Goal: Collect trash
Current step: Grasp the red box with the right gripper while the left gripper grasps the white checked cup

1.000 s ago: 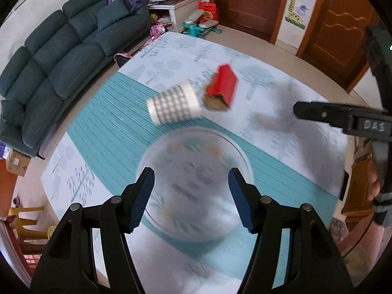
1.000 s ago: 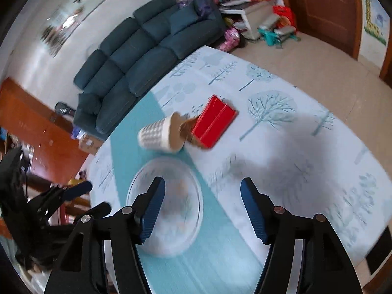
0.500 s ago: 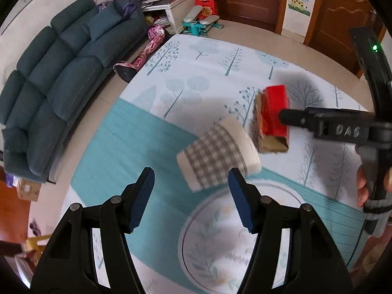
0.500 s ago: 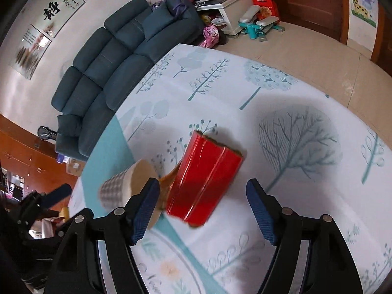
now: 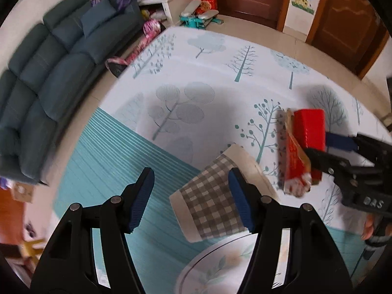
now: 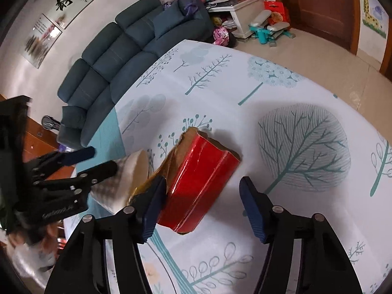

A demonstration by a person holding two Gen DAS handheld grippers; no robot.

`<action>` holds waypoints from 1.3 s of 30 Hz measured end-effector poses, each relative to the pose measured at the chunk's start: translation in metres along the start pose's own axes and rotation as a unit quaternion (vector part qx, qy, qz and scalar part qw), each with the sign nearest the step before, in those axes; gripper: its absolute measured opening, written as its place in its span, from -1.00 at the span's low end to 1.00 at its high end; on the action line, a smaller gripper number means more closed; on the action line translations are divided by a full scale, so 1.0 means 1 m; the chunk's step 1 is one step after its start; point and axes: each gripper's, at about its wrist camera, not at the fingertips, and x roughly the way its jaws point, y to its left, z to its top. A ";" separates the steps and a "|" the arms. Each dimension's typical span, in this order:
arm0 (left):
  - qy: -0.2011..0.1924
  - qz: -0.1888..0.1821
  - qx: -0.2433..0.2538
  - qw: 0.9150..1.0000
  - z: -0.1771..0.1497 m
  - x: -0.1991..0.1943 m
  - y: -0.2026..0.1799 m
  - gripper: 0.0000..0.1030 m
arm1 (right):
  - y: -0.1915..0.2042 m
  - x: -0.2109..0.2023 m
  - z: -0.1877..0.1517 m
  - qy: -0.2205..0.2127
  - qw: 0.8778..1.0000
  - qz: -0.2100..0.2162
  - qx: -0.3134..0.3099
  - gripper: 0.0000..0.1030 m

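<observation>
Left wrist view, cup: the checked paper cup (image 5: 215,201) lay on its side on the table (image 5: 210,78), mouth up and to the right, base toward the camera and left; just past it, the edge of a plate (image 5: 196,264).
Left wrist view, left gripper (image 5: 191,196): jaws apart and just widened, nothing pinched; the right pad overlapped the cup, the left pad stood clear over the teal stripe, so the cup sat right of centre.
Left wrist view, right gripper (image 5: 328,149): reached in from the right at the red box (image 5: 308,137).
Right wrist view, box: the red box (image 6: 198,186) lay long axis running lower left to upper right, torn brown flap at its far left end.
Right wrist view, right gripper (image 6: 199,207): jaws half open, just narrowed, straddling the near end; the left pad met the box edge, the right pad stood off it.
Right wrist view, nearer hand: right for the box, left gripper (image 6: 98,161) for the cup (image 6: 132,171).
Judgement: the left needs a shift rightward before closing.
</observation>
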 end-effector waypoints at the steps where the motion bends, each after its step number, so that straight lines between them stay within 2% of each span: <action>1: 0.007 -0.015 -0.008 1.000 0.000 0.005 0.002 0.25 | -0.002 -0.001 -0.001 0.004 1.000 0.004 0.001 0.14; 6: 0.039 -0.057 -0.013 0.998 -0.009 0.024 -0.004 0.29 | -0.009 -0.009 -0.009 0.022 1.000 0.020 0.002 0.05; 12: 0.066 -0.080 0.007 0.995 -0.027 0.021 -0.014 0.29 | -0.021 -0.023 -0.028 0.037 0.998 0.048 0.009 -0.08; 18: 0.089 -0.085 -0.035 0.992 -0.065 0.004 -0.015 0.29 | -0.022 -0.041 -0.055 0.059 0.996 0.065 -0.015 -0.41; 21: 0.093 -0.082 -0.063 0.990 -0.090 -0.007 -0.019 0.29 | -0.018 -0.052 -0.073 0.067 0.995 0.063 -0.041 -0.45; 24: 0.106 -0.101 -0.102 0.984 -0.114 -0.019 -0.020 0.29 | -0.016 -0.061 -0.084 0.073 0.994 0.065 -0.050 -0.51; 29: 0.111 -0.140 -0.139 0.974 -0.133 -0.036 -0.021 0.28 | -0.013 -0.084 -0.098 0.065 0.993 0.082 -0.049 -0.53; 34: 0.110 -0.158 -0.115 0.975 -0.139 -0.052 -0.026 0.28 | -0.012 -0.101 -0.115 0.069 0.992 0.092 -0.049 -0.53; 37: 0.123 -0.200 -0.096 0.967 -0.147 -0.053 -0.025 0.29 | -0.012 -0.106 -0.123 0.071 0.992 0.094 -0.049 -0.53; 39: 0.123 -0.197 -0.071 0.970 -0.151 -0.052 -0.030 0.28 | -0.015 -0.113 -0.130 0.073 0.992 0.096 -0.047 -0.53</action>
